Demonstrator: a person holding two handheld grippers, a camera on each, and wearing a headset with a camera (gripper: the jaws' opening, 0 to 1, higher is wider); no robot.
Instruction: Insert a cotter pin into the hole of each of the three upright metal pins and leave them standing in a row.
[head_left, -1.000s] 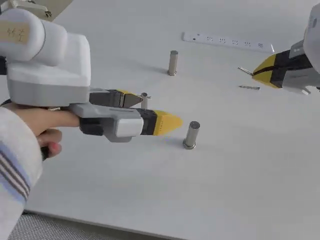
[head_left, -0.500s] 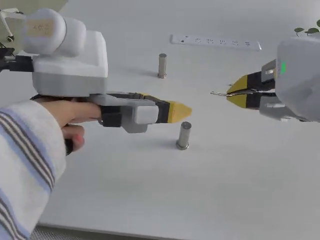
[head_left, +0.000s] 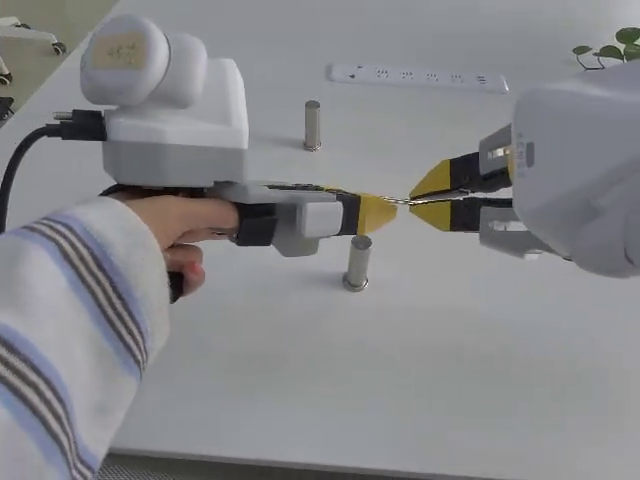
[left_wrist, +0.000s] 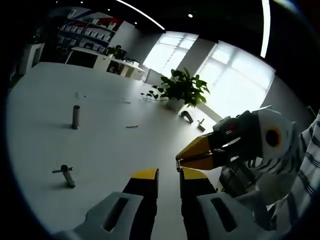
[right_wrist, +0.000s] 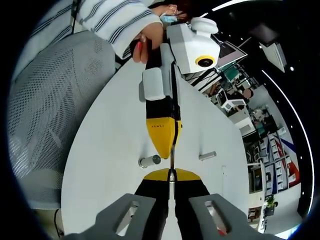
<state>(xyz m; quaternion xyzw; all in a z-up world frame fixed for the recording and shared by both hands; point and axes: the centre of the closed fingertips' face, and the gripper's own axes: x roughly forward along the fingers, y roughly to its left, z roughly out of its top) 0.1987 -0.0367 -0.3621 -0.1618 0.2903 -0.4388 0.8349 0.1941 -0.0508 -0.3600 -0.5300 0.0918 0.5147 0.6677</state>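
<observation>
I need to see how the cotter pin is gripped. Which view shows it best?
The right gripper view: the cotter pin runs straight out of the right gripper's shut jaws. The head view gives a thin side-on glint at that gripper's tips; the left gripper view, a barely legible sliver.

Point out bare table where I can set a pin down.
Bare patch: the table in front of the near metal pin. Also bare: right of the far metal pin, before the power strip. Crowded: mid-table, where left gripper and right gripper meet at the cotter pin.
</observation>
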